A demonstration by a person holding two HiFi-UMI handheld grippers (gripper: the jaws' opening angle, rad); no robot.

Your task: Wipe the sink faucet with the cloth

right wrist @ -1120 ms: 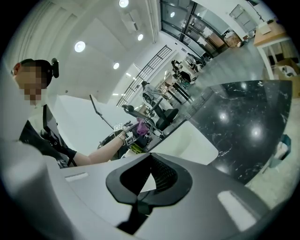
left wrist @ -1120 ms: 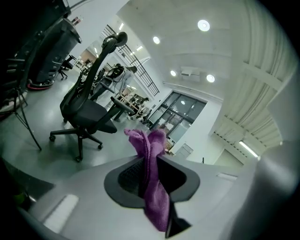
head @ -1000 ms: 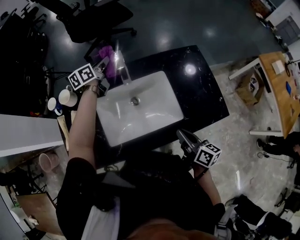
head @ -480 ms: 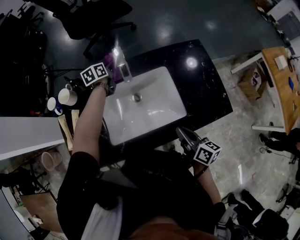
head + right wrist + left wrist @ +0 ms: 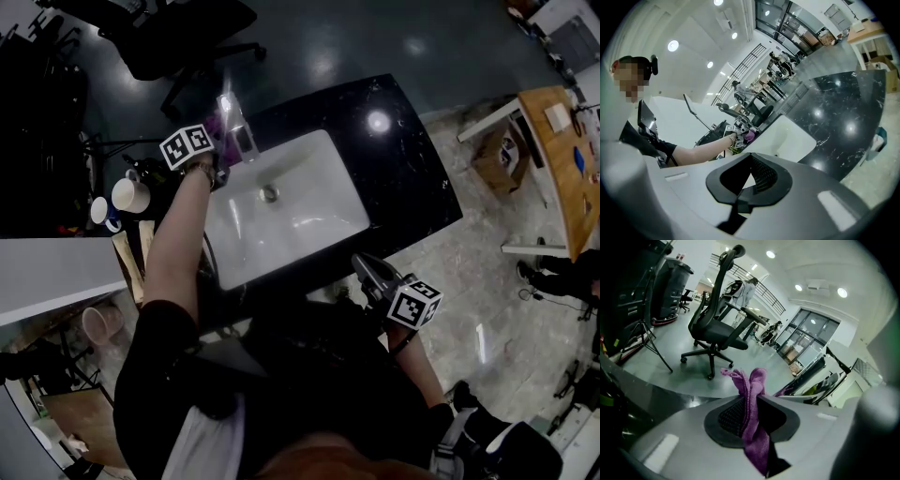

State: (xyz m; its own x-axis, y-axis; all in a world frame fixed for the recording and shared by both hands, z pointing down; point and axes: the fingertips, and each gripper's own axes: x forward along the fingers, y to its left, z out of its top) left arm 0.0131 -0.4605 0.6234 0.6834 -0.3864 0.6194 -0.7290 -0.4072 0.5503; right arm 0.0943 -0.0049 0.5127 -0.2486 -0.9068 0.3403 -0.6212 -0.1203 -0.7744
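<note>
- Jaws of the right gripper (image 5: 749, 187) are pressed together with nothing between them; in the head view this gripper (image 5: 367, 270) is held close to the person's body, at the front edge of the black countertop (image 5: 408, 178), well apart from the faucet.
- White sink basin (image 5: 300, 225) lies between the two grippers; its drain (image 5: 270, 193) sits toward the rear; the basin holds nothing else that can be made out.
- Left gripper (image 5: 750, 413) pinches a purple cloth (image 5: 757, 380); one fold sticks out past the jaw tips and a tail hangs back behind the pads; the grip looks secure.
- Left gripper (image 5: 214, 136) is at the rear-left corner of the basin; the cloth (image 5: 222, 120) shows just beside the chrome faucet (image 5: 236, 131), on its left in the head view; whether cloth and metal touch cannot be told.
- Governing relation: the faucet lies immediately to the right of the left jaws; its long axis runs from the rear rim out toward the basin; the left hand is by far the nearer, so the wiping stroke falls to it, and judged from here it should travel along that axis with the protruding fold leading.
- Two mugs (image 5: 131, 194) stand on the counter left of the left arm, clear of the stroke.
- Beyond the counter, an office chair (image 5: 717, 329) stands on the grey floor; it plays no part.
</note>
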